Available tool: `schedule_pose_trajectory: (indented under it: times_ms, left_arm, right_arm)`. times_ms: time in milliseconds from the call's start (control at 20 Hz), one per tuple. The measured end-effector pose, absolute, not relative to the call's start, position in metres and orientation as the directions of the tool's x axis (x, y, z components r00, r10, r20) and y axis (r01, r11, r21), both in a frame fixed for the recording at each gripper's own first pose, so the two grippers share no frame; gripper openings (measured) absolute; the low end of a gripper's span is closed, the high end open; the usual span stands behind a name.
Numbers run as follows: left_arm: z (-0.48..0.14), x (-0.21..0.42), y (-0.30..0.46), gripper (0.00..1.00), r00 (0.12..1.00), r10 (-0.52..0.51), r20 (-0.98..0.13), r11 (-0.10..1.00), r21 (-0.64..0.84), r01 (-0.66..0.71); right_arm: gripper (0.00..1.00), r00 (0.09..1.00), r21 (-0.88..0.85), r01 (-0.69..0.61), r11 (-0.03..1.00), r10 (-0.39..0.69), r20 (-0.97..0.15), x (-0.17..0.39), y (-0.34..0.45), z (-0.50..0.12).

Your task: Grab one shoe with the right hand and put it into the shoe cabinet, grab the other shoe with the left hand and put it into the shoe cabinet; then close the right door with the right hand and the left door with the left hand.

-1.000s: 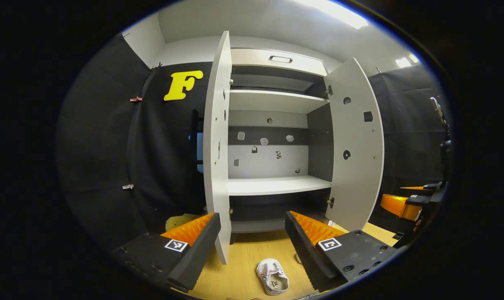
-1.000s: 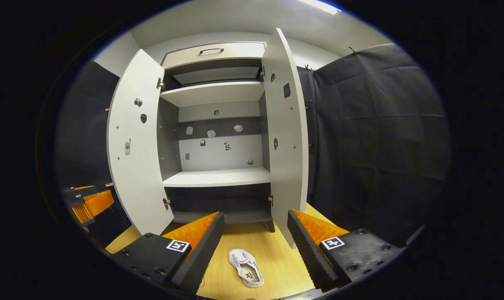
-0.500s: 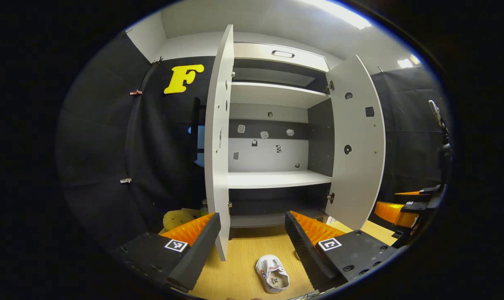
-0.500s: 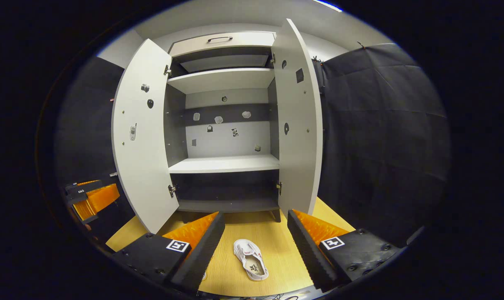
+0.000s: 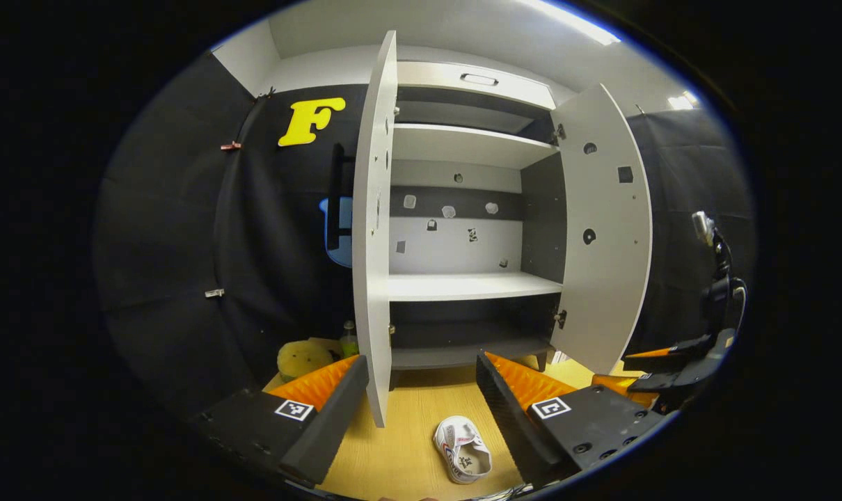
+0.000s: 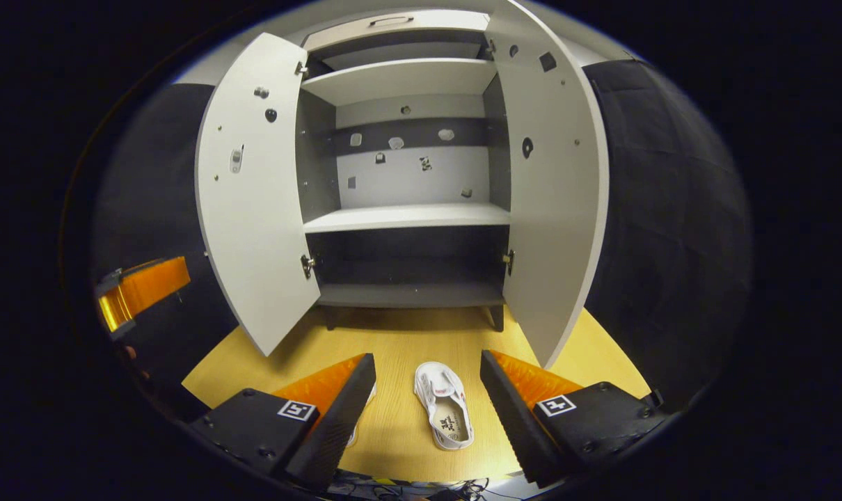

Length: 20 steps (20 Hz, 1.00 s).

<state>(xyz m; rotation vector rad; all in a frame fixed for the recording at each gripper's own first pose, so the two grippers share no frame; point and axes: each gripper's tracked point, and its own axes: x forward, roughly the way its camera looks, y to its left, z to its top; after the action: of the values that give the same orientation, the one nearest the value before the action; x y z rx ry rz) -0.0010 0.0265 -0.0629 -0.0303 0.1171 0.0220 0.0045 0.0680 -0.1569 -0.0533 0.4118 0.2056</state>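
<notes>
While both doors hang wide, the shoe cabinet (image 6: pixel 407 216) stands with bare shelves on the wooden floor (image 6: pixel 393 341). Spread apart, holding nothing, the right gripper (image 6: pixel 428 410) frames a white shoe (image 6: pixel 443 405); the left gripper (image 5: pixel 421 410) is likewise released above a shoe (image 5: pixel 463 449).

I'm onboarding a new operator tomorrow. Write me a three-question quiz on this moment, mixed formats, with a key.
1. True or false: both doors of the shoe cabinet stand open.
2. Multiple choice: the white shoe lies (A) on the middle shelf, (B) on the wooden floor in front of the cabinet, (C) between shut tongs.
3. Fill in: the right tongs are ____, with the shoe seen between their fingers.

Key: 1 true; 2 B; 3 open. The left tongs are open too.
</notes>
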Motion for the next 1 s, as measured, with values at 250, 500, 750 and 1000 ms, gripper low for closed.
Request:
schedule_pose_trajectory:
  times_ms: [250, 500, 750, 1000]
  left_arm:
    - [-0.077, -0.001, 0.029, 0.97, 0.987, 0.037, -0.155, 0.999, -0.031, -0.042]
    - [-0.099, -0.008, 0.032, 0.98, 0.975, 0.063, -0.215, 0.997, -0.04, -0.073]
    - [-0.11, -0.015, 0.04, 0.97, 0.967, 0.068, -0.244, 0.992, -0.083, -0.091]
    - [-0.123, -0.02, 0.05, 0.96, 0.961, 0.079, -0.263, 0.996, -0.026, -0.089]
  right_arm:
    - [0.99, 0.821, 0.049, -0.241, 0.969, 0.23, -0.522, 0.009, 0.079, -0.217]
    - [0.99, 0.787, 0.019, -0.264, 0.964, 0.227, -0.574, 0.03, 0.081, -0.273]
    - [0.99, 0.741, -0.01, -0.253, 0.967, 0.187, -0.644, 0.045, 0.078, -0.333]
    - [0.99, 0.683, 0.022, -0.208, 0.978, 0.161, -0.712, 0.051, 0.08, -0.376]
